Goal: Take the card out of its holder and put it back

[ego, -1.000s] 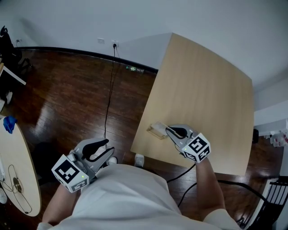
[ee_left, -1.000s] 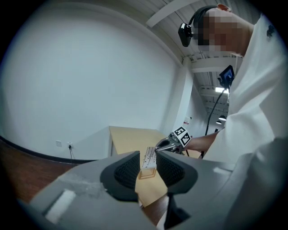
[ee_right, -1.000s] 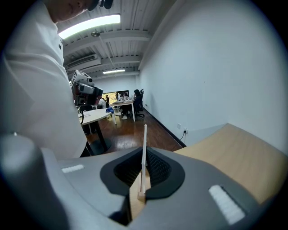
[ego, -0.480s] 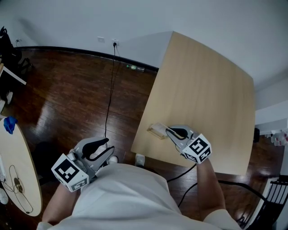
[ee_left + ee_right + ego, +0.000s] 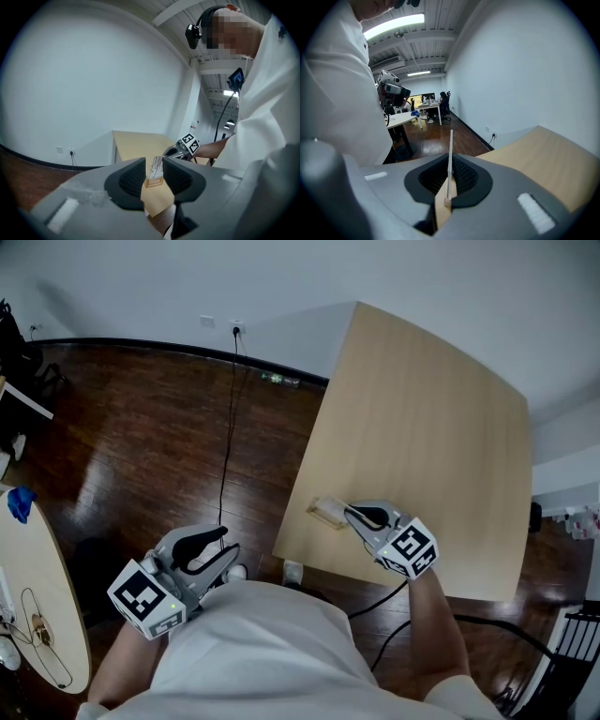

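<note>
A small wooden card holder [image 5: 327,513] sits near the front left corner of the light wood table [image 5: 422,427]. A thin white card [image 5: 449,164] stands upright in it, edge-on in the right gripper view, its foot in the holder [image 5: 446,203]. My right gripper [image 5: 350,513] is shut on that card, a pad against each face. My left gripper [image 5: 220,547] hangs off the table, over the dark floor, open and holding nothing. Through its gap in the left gripper view I see the card [image 5: 156,165], the holder [image 5: 154,182] and the right gripper's marker cube [image 5: 188,142] far off.
A black cable [image 5: 228,427] runs across the dark wood floor from a wall socket [image 5: 236,329]. A white oval table [image 5: 37,615] stands at the far left. Another cable [image 5: 469,624] trails under the table's near edge. Desks and chairs [image 5: 426,105] fill the room behind.
</note>
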`<state>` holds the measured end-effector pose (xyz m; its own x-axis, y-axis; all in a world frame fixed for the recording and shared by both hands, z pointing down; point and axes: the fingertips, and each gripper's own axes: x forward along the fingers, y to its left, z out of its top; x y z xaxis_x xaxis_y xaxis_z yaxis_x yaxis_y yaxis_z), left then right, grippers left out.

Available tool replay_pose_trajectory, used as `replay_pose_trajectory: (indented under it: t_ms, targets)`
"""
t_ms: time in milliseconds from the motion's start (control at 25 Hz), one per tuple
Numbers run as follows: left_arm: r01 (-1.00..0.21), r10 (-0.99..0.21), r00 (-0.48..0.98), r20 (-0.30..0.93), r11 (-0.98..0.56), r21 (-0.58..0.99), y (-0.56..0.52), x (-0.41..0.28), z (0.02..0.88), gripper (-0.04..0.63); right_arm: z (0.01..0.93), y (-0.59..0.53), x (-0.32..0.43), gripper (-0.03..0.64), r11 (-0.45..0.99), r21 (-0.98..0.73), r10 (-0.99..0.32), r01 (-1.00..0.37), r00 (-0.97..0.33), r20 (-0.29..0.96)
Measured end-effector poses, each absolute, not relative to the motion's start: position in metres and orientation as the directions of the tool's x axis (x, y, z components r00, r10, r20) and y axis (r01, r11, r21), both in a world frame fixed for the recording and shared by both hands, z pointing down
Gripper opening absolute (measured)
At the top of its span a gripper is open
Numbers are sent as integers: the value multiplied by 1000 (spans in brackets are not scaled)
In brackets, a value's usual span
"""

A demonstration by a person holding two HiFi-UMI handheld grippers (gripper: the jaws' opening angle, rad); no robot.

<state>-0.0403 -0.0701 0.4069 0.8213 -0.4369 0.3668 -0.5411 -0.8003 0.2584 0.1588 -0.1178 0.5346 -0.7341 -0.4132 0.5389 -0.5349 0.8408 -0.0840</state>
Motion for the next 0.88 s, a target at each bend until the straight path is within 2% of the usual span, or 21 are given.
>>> replay_pose_trajectory:
  t_ms: [880]
  targets:
    - [-549,-435,812,388,-795,259,-65,-54,408,121,578,-119,161,23,817,-126,-408,-562,-720,562]
